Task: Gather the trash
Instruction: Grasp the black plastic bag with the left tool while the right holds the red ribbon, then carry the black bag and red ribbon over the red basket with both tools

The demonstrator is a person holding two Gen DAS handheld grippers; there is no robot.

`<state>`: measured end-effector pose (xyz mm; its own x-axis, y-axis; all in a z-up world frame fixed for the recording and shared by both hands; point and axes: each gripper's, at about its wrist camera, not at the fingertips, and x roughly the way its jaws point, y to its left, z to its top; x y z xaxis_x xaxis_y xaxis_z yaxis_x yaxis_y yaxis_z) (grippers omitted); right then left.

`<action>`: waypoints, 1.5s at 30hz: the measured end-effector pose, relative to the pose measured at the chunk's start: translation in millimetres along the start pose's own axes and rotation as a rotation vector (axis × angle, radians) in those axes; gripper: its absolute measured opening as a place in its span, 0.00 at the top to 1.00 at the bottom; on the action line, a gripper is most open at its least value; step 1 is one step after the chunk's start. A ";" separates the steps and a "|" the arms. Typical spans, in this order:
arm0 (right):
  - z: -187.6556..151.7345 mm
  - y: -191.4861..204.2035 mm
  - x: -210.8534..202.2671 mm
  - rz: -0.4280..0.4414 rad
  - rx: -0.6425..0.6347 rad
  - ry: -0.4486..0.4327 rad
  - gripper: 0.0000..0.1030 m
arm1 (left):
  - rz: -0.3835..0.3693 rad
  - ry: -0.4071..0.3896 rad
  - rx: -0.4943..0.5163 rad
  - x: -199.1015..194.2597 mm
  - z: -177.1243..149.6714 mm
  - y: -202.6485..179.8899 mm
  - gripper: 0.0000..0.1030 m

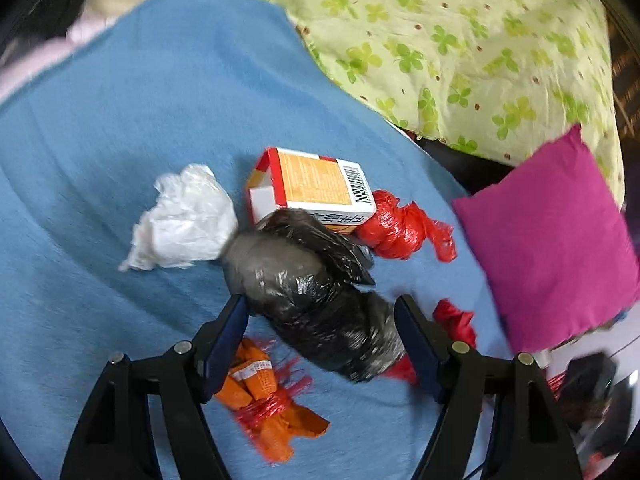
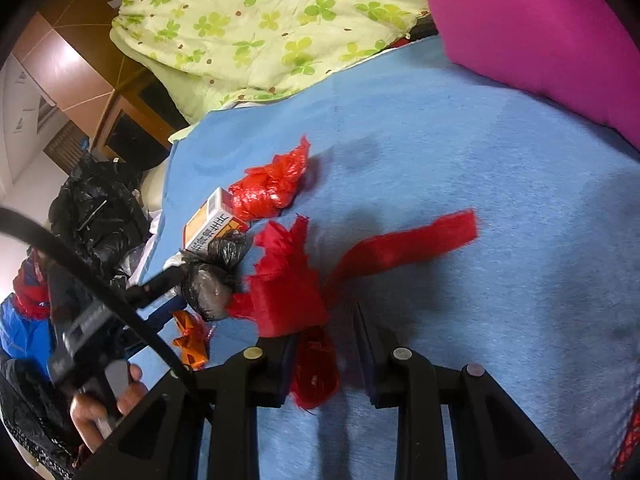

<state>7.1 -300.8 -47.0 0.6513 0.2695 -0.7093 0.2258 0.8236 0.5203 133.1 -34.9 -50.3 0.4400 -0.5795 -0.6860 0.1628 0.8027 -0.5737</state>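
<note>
Trash lies on the blue blanket [image 1: 120,128]: our left gripper [image 1: 320,312], jaws apart, straddles the black bundle [image 1: 312,280] just below the box [image 1: 312,184]. We should settle lower and close across its middle, clear of the red scraps beside it. Our right gripper [image 2: 326,320] looks closed on a red bag [image 2: 288,288] beside that bundle.

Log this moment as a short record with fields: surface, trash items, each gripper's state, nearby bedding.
surface: blue blanket
trash items: black plastic bundle; white crumpled plastic; orange-and-white carton; knotted red bag; orange wrapper tied with red string
left gripper: open, jaws either side of the black plastic bundle, not pressing
right gripper: reads as shut; red plastic bag at its left finger, grip unclear
nearby bedding: clover-print quilt; magenta pillow
</note>
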 end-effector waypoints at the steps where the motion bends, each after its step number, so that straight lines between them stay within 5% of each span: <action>1: -0.2 -1.5 -1.6 -0.001 0.000 0.000 0.72 | -0.011 0.002 -0.025 2.7 1.0 0.2 0.26; 9: 0.2 -13.2 -24.9 -0.025 -0.004 -0.053 0.72 | 0.039 0.013 0.068 20.0 -6.5 -42.4 0.26; 17: 0.6 -29.6 -23.7 0.071 0.113 0.001 0.71 | 0.104 0.020 0.159 29.8 -10.6 -52.7 0.27; 19: 0.6 -27.6 -23.8 0.073 0.115 -0.008 0.71 | 0.086 0.031 0.135 32.1 -8.1 -43.6 0.48; 21: 0.6 -24.3 -22.9 0.091 0.111 -0.007 0.70 | 0.043 0.047 0.098 33.6 -4.7 -33.7 0.56; 24: -0.6 -16.2 -18.8 0.109 0.098 -0.006 0.63 | 0.023 0.031 0.078 29.9 -1.3 -27.0 0.59; 26: -1.9 -11.2 -13.5 0.118 0.100 0.004 0.39 | 0.019 0.009 0.083 24.9 -0.3 -26.5 0.61; 27: -2.6 -8.9 -11.3 0.128 0.107 0.003 0.38 | 0.014 0.000 0.083 22.1 0.4 -26.1 0.61; 35: -4.1 30.4 10.8 0.113 -0.006 -0.020 0.39 | -0.037 -0.082 0.118 -30.8 7.9 -30.2 0.61; 40: -2.1 38.8 45.5 0.020 -0.017 0.017 0.41 | -0.012 -0.172 0.175 -72.5 7.9 -22.8 0.61; 45: -6.3 45.7 55.0 -0.053 -0.084 0.008 0.65 | 0.030 -0.225 0.209 -98.2 7.0 -14.5 0.61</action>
<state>48.7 -245.2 -65.3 0.6340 0.2278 -0.7390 0.1981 0.8759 0.4399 93.7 11.4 28.5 0.6281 -0.5280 -0.5716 0.3145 0.8442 -0.4341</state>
